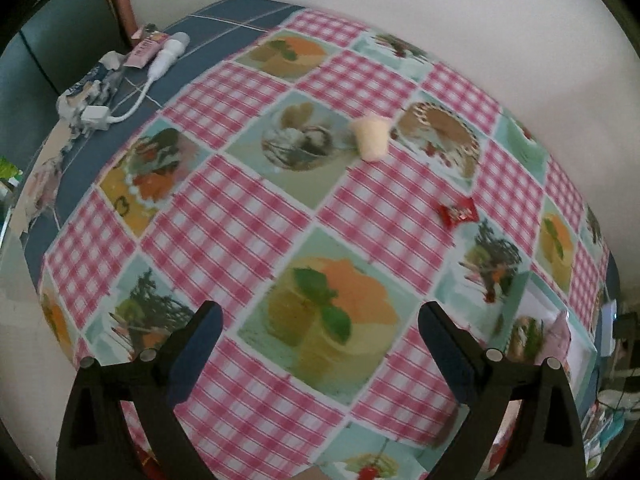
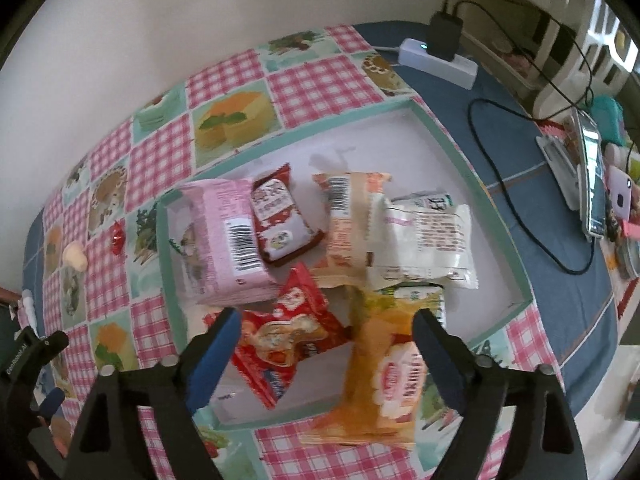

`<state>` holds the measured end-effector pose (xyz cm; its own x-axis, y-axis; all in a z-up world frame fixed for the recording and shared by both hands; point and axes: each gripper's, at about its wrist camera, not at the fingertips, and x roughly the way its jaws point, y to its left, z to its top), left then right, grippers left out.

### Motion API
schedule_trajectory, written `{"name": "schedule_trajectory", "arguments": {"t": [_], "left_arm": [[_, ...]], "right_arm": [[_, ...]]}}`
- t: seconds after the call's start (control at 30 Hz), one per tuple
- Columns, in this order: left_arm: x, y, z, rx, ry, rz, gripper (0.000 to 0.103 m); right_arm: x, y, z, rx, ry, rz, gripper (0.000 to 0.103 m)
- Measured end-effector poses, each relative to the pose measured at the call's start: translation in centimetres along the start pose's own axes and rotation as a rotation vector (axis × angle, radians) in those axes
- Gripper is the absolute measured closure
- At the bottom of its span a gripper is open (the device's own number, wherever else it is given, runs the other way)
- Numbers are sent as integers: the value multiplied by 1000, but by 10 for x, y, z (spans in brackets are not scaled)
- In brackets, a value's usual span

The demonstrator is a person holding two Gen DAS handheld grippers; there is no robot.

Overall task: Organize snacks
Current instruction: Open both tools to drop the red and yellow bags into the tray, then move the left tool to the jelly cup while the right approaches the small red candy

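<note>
The right gripper (image 2: 326, 342) points down with its jaws spread wide and gripping nothing. Below the gap lie a red snack packet (image 2: 288, 344) and, on the side of the right jaw, an orange snack packet (image 2: 384, 376); neither is touched by the pads. The orange packet lies tilted over the near rim of the shallow tray (image 2: 500, 208), part inside and part out on the checked tablecloth (image 2: 324, 84). The red packet lies inside the tray, at its near end.

Farther into the tray, a pink packet (image 2: 224, 240) lies along the left wall, with a dark red packet (image 2: 280, 220) just beside it and partly leaning on it. Past those, towards the tray's middle, lie a pale orange packet (image 2: 348, 216) and a white packet (image 2: 424, 240), overlapping one another. The far end of the tray is bare white floor.

Left of the tray, out on the tablecloth, a small red candy (image 2: 117, 236) lies near the tray's wall, and a cream marshmallow-like sweet (image 2: 75, 256) lies farther left.

The left gripper (image 1: 320, 332) likewise has its jaws wide apart with nothing between them, over a printed square of the cloth. The cream sweet (image 1: 372, 136) and the red candy (image 1: 458, 212) lie well beyond it, apart from each other, and a corner of the tray (image 1: 560, 320) shows at the right jaw's side.
</note>
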<state>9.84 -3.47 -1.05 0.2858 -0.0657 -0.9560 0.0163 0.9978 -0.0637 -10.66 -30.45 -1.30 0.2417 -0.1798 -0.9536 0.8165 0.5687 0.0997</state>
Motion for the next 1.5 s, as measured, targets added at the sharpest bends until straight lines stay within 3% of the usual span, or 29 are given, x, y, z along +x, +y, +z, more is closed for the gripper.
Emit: {"name": "schedule_trajectory", "arguments": {"t": [0.27, 0.37, 0.87, 1.5], "left_arm": [[1, 20, 13, -16, -14, 22, 5], [2, 24, 16, -8, -21, 36, 5], [13, 38, 40, 22, -40, 113, 5], [32, 38, 95, -4, -59, 43, 5]], "right_arm": [[-1, 42, -7, -62, -18, 27, 11], [2, 55, -9, -79, -17, 38, 0], [13, 105, -9, -139, -30, 80, 0], [24, 172, 13, -203, -101, 188, 0]]}}
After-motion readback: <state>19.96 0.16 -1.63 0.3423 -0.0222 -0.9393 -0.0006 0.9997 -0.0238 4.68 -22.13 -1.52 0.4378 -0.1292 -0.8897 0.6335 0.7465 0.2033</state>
